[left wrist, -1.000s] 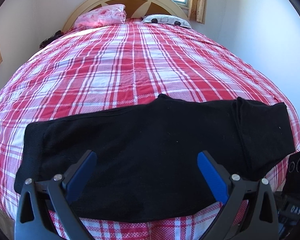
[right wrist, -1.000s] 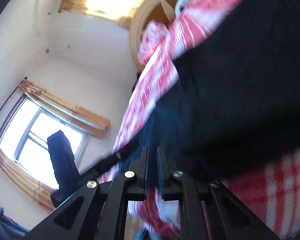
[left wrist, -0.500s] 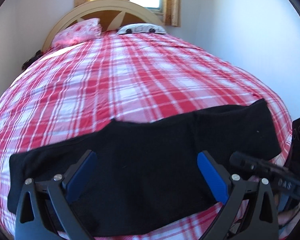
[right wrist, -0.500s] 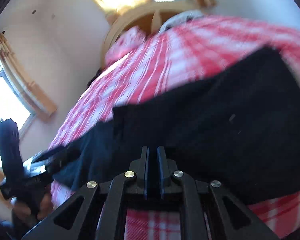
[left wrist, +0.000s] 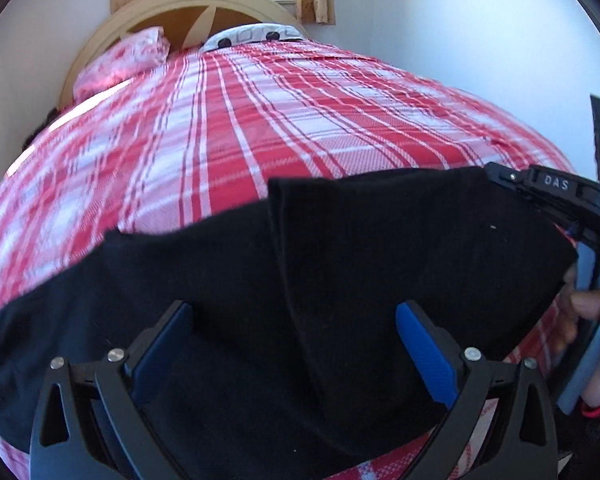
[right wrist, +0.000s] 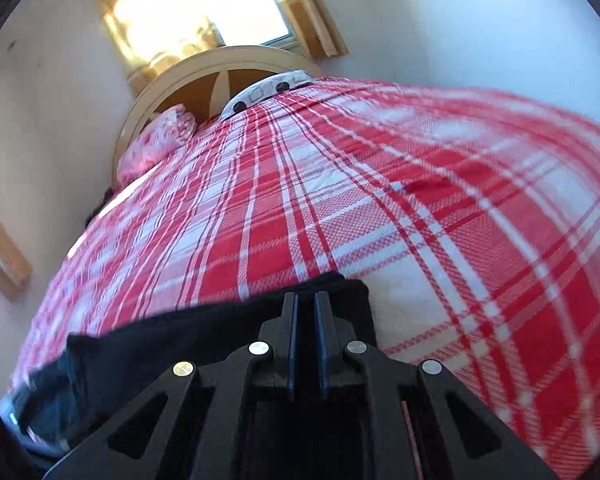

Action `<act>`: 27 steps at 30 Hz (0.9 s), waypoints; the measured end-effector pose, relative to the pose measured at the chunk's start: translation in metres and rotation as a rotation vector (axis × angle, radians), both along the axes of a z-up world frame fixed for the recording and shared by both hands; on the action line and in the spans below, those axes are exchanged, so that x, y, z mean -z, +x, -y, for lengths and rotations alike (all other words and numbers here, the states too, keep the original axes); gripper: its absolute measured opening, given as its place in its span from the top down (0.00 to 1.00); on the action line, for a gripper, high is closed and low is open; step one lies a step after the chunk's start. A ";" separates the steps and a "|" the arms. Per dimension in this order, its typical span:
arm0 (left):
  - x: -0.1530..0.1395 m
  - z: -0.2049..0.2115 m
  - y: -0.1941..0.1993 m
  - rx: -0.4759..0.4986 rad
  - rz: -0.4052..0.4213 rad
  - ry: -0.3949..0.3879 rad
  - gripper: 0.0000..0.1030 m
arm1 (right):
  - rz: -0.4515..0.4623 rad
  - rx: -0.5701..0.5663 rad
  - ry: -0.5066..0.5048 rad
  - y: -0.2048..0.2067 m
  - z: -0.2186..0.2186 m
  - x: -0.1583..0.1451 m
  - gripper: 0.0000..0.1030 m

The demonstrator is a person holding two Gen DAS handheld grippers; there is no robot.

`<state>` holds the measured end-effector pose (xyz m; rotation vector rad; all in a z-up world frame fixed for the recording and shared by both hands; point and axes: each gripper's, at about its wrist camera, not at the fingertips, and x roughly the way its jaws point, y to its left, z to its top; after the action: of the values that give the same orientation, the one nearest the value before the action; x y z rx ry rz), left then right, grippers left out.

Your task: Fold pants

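Left wrist view: our left gripper (left wrist: pixel 296 344) hangs released over the black pants (left wrist: pixel 340 280), which lie across the bed (left wrist: pixel 300 112) foot, right part doubled over.
Right wrist view: our right gripper (right wrist: pixel 304 320) is nearly clenched over the pants' (right wrist: pixel 180 336) far corner; grip unclear.
Handling: soft, limp, light; we'd pinch edges.
Change: both views moved closer.

Black pants (left wrist: pixel 340 280) and pillows (left wrist: pixel 120 60) lie on the plaid bed (left wrist: pixel 300 120).
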<state>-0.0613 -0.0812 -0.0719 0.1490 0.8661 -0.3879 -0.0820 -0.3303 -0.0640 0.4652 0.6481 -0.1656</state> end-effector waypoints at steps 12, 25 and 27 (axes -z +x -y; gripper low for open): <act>-0.026 -0.071 -0.011 -0.068 0.086 0.009 0.00 | 0.242 -0.009 0.157 -0.056 -0.025 -0.042 0.91; -0.008 -0.306 -0.012 -0.639 0.059 -0.140 0.00 | 0.146 -0.492 0.216 -0.041 -0.245 -0.015 0.90; 0.005 -0.315 -0.015 -0.670 0.037 -0.172 0.02 | 0.111 -0.544 0.227 -0.041 -0.267 -0.008 0.90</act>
<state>-0.0759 0.2338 -0.0767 -0.2906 0.7912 0.1687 -0.1226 -0.0632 -0.0562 0.4951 0.6654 0.4501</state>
